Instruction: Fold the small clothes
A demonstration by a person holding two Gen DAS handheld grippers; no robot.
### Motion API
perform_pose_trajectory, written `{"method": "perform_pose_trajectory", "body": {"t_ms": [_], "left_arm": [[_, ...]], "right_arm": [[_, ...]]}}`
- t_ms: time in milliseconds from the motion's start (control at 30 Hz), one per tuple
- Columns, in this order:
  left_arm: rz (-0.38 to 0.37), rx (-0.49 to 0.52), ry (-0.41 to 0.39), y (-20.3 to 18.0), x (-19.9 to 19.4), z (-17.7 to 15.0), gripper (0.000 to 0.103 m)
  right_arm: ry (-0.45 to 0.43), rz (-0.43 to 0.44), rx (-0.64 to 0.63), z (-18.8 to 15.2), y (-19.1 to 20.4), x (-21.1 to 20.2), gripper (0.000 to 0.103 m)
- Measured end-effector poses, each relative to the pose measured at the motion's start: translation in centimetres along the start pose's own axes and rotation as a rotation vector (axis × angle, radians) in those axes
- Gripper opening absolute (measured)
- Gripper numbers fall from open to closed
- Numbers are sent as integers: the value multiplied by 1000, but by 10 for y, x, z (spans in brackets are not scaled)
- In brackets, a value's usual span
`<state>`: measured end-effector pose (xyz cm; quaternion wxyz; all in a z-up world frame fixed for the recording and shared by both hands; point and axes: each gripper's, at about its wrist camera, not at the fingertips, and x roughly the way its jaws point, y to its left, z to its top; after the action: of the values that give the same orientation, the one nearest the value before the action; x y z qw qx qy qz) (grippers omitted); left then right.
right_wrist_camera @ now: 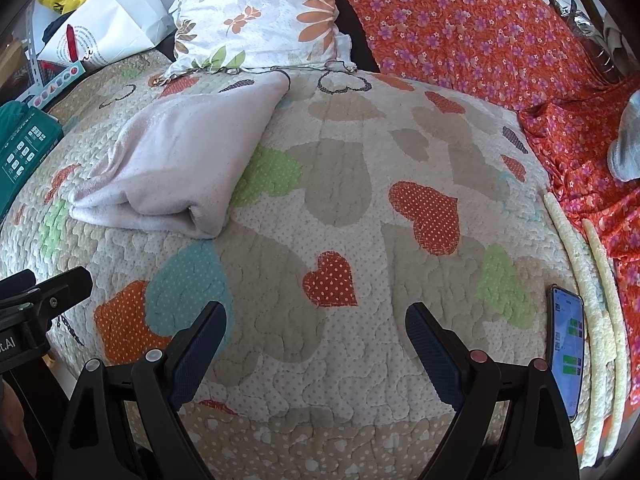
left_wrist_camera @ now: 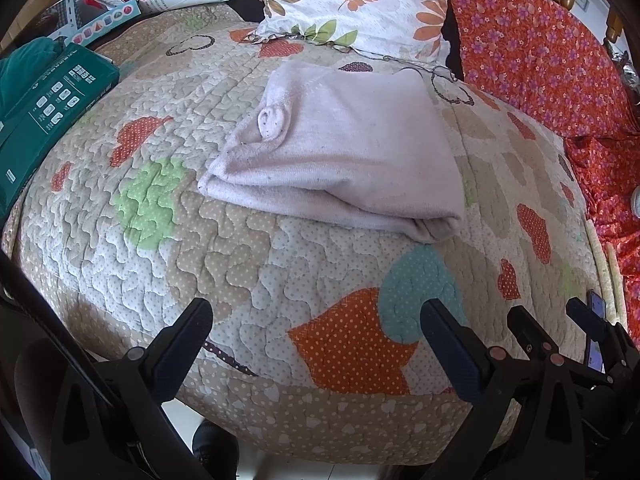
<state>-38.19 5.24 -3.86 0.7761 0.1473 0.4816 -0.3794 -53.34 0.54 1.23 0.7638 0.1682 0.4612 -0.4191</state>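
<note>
Nearest the cameras, the left gripper (left_wrist_camera: pixel 316 320) and the right gripper (right_wrist_camera: pixel 316 324) are held with jaws spread wide and nothing between them, both poised above the near edge of the heart-patterned quilt (left_wrist_camera: pixel 340 344). A phone (right_wrist_camera: pixel 567 344) is seen lying at the quilt's right border. Farther in, the folded pale pink garment (left_wrist_camera: pixel 344 148) is laid flat on the quilt, clear of both grippers. Beyond the garment, a floral pillow (left_wrist_camera: pixel 352 4) is propped at the quilt's far edge, with an orange flowered cloth (right_wrist_camera: pixel 460 28) spread to the right of it.

heart quilt (right_wrist_camera: pixel 340 208), floral pillow (right_wrist_camera: pixel 256 12), phone (right_wrist_camera: pixel 566 344), green box (left_wrist_camera: pixel 48 112)
</note>
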Motion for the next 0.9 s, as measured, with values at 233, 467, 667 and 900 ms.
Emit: {"method": "perform_pose_trajectory", "body": {"t_ms": [233, 467, 667, 900], "left_arm": [[-4, 0, 0, -2, 0, -1, 103], [-9, 4, -4, -2, -1, -3, 103], [-17, 17, -14, -4, -4, -4, 103], [-21, 21, -17, -6, -6, -5, 103]], "right_arm": [[2, -1, -3, -2, 0, 0, 94], [2, -8, -16, -3, 2, 2, 94], [0, -12, -22, -3, 3, 2, 94], [-2, -13, -16, -5, 1, 0, 94]]}}
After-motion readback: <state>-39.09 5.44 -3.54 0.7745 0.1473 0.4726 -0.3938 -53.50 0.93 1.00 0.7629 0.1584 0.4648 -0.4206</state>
